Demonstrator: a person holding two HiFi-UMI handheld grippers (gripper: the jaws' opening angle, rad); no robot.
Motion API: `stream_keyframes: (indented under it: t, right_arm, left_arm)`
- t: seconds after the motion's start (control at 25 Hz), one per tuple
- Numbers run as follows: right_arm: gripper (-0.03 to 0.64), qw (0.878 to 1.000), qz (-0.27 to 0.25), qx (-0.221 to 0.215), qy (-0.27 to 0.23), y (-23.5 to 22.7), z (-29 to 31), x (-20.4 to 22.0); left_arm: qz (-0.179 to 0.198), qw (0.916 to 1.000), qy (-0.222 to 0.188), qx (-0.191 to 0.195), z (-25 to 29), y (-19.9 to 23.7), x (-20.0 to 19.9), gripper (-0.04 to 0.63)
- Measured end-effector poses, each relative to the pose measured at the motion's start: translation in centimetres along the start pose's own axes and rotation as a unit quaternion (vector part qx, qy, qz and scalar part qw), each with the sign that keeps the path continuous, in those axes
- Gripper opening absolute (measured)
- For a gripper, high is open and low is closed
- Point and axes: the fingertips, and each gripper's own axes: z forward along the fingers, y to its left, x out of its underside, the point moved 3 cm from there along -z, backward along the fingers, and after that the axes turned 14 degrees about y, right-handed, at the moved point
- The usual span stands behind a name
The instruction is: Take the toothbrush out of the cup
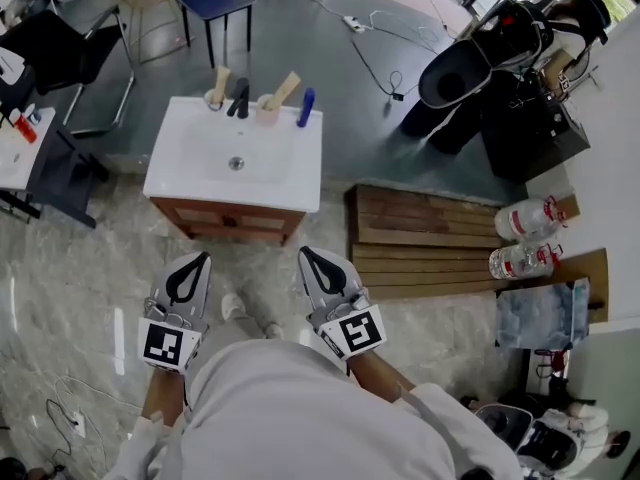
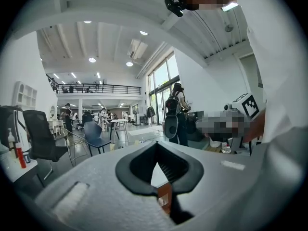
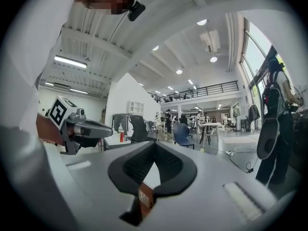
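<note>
Closest in, head view: left gripper [image 1: 200, 260] and right gripper [image 1: 308, 256] sit side by side over pale marbled floor tiles [image 1: 80, 268]. Both pairs of tongs are pressed together with nothing between them, and we confirm that in both gripper views. Those views look level across the hall. The left one catches the right gripper's marker cube [image 2: 250, 105], a blue plastic chair [image 2: 94, 134] and a dark mezzanine railing [image 2: 98, 88].

Only the head view gives us the task items. Ahead is a white rectangular basin [image 1: 190, 163] on a brown wooden cabinet [image 1: 230, 218]. On its back rim, right of the black tap [image 1: 240, 98], a pale pink cup [image 1: 267, 114] holds the tan toothbrush [image 1: 286, 89], its long axis tilted with the free end toward upper right. A second tan brush [image 1: 222, 76] stands in a pale cup [image 1: 213, 98] left of the tap. A blue stick-shaped item [image 1: 305, 108] is just right of the pink cup. A wooden slatted platform [image 1: 430, 233] lies to the right, with grey floor beyond.
</note>
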Motion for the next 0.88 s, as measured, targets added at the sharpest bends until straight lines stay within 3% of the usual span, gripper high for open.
stream_keyframes:
  t: [0.56,0.88]
  right_arm:
    - [0.003,0.999,-0.002,0.035,0.0,0.5,9.2,-3.6]
    - [0.003,0.999,0.0,0.043,0.012,0.5,10.9,-3.9]
  left_arm:
    - [0.005,0.9992,-0.01,0.038,3.4,9.6,-0.4,0.005]
    - [-0.003,0.9987,-0.005,0.05,4.3,11.5,0.2,0.005]
